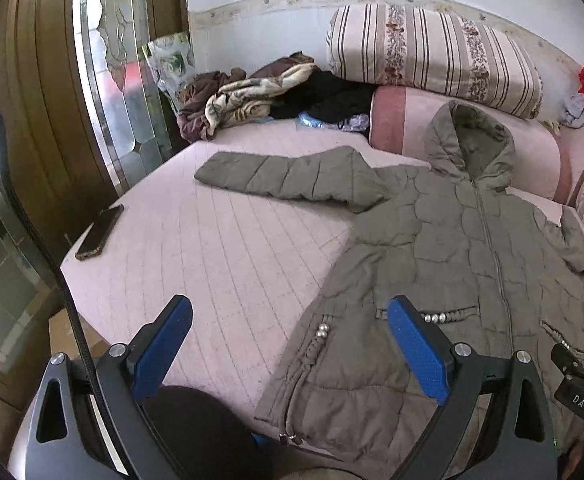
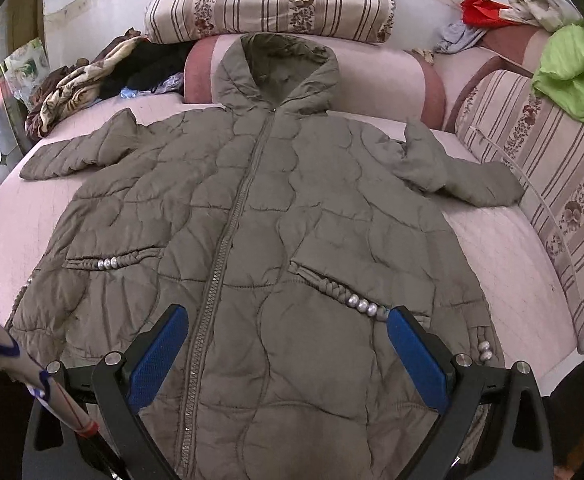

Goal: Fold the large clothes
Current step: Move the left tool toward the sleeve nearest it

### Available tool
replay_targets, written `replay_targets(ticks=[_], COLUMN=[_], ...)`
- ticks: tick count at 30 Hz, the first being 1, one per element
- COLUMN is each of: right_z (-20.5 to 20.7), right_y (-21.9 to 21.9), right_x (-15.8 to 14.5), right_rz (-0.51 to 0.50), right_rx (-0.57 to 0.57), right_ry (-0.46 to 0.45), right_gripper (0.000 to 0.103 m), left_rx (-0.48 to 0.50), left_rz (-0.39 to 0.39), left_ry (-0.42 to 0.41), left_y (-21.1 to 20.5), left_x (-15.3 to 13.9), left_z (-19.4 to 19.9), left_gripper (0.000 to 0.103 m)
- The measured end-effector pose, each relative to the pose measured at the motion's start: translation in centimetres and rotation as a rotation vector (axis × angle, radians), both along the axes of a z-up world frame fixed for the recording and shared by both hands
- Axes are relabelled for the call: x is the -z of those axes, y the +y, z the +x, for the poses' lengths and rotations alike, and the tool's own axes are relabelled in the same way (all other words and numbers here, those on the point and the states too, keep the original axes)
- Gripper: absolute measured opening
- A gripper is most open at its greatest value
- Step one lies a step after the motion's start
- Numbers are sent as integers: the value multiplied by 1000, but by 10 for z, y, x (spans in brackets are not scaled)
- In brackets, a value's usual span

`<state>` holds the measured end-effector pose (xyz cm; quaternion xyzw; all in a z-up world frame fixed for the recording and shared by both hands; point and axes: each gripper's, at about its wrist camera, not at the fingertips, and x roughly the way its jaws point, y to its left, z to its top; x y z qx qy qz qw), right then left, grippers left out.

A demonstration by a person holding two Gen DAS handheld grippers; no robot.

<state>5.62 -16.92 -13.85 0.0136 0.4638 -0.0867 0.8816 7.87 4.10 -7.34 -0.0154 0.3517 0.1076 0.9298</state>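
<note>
Bedding in pale pink (image 1: 231, 248) carries one olive quilted coat (image 2: 275, 216), spread flat, front up and zipped, its hood (image 2: 283, 68) propped against a pink bolster (image 2: 388, 84). Its two sleeves reach outward, one to each side: the left sleeve (image 1: 283, 176) lies straight across the mattress, the right sleeve (image 2: 460, 176) bends toward a striped cushion (image 2: 540, 184). Two slanted pockets show, each trimmed with a short row of silver beads (image 2: 364, 305). One striped pillow (image 1: 432, 56) sits on the bolster. One dark phone (image 1: 99, 233) rests near the bed's left edge, well apart from the coat. A heap of crumpled cloths (image 1: 251, 92) fills the far corner. The left gripper (image 1: 289, 348) hovers at the coat's lower left hem, jaws spread wide and gripping nothing. The right gripper (image 2: 287, 350) hovers over the lower front, jaws likewise wide apart, empty.
</note>
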Motion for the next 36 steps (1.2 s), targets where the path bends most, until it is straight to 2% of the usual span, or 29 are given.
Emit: replay_targets(ticks=[11, 25, 36], right_z=[3, 6, 29], right_y=[14, 28, 50], right_x=[-5, -5, -1], right_rz=[-29, -52, -76], right_rx=[-28, -40, -86], right_ry=[0, 16, 23], right_gripper=[101, 101, 101], left_rx=[-31, -5, -64], left_rz=[23, 14, -4], left_ry=[57, 135, 185], left_y=[11, 20, 57], left_x=[10, 32, 59], left_z=[9, 23, 69], left_gripper=[98, 98, 98])
